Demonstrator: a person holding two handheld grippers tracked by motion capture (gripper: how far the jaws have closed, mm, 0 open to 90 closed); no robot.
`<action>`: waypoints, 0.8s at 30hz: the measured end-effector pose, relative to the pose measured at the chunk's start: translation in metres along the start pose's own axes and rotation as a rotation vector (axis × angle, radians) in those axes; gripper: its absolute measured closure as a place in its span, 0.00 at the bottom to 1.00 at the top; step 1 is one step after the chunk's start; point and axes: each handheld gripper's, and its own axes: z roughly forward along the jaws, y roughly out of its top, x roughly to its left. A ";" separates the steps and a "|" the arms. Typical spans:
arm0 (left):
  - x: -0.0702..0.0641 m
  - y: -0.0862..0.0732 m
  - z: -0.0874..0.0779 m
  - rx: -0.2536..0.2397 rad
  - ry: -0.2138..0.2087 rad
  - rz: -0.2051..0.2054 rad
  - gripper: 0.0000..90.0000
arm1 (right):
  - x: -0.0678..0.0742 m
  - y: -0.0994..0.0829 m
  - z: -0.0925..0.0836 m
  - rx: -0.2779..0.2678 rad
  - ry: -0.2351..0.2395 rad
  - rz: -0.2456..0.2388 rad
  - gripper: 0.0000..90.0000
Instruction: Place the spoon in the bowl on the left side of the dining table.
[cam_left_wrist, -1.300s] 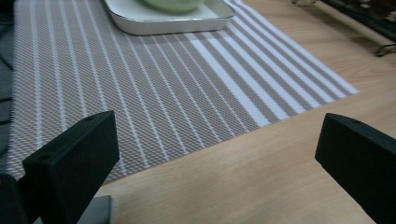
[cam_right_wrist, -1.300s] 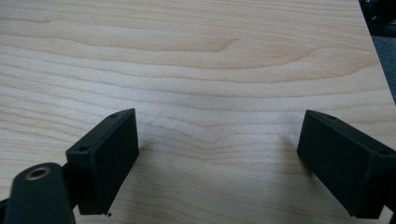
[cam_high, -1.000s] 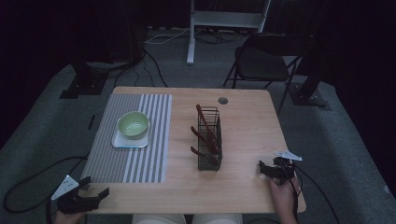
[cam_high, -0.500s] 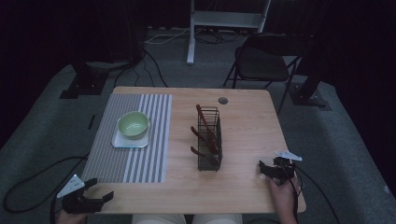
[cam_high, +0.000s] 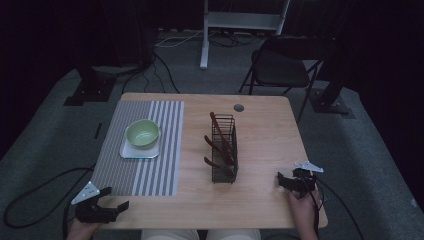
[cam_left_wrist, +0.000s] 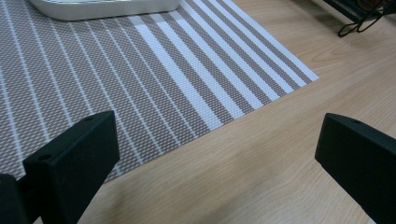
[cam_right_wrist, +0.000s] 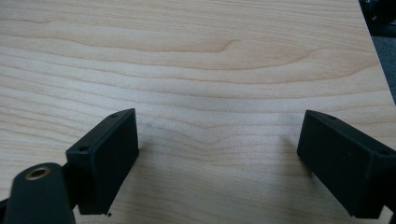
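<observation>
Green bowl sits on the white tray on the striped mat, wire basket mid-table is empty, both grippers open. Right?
Not quite: the wire basket holds dark red-brown utensils, as the high view shows. The green bowl, white tray, striped mat and open left gripper and right gripper are right.

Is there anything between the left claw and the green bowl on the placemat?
Nothing visible blocks it. The left claw is open at the table's near left corner, and only flat striped placemat lies between it and the green bowl, which sits in a white tray.
</observation>
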 end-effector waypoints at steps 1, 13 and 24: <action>0.000 0.000 0.000 0.000 0.000 0.000 0.00 | 0.000 0.000 0.000 0.000 0.000 0.000 0.13; -0.009 0.015 0.005 -0.006 -0.013 0.009 0.00 | 0.000 0.000 0.000 0.000 0.000 0.000 0.13; -0.022 0.036 0.014 -0.021 -0.044 0.044 0.00 | 0.000 0.000 0.000 0.000 0.000 0.000 0.13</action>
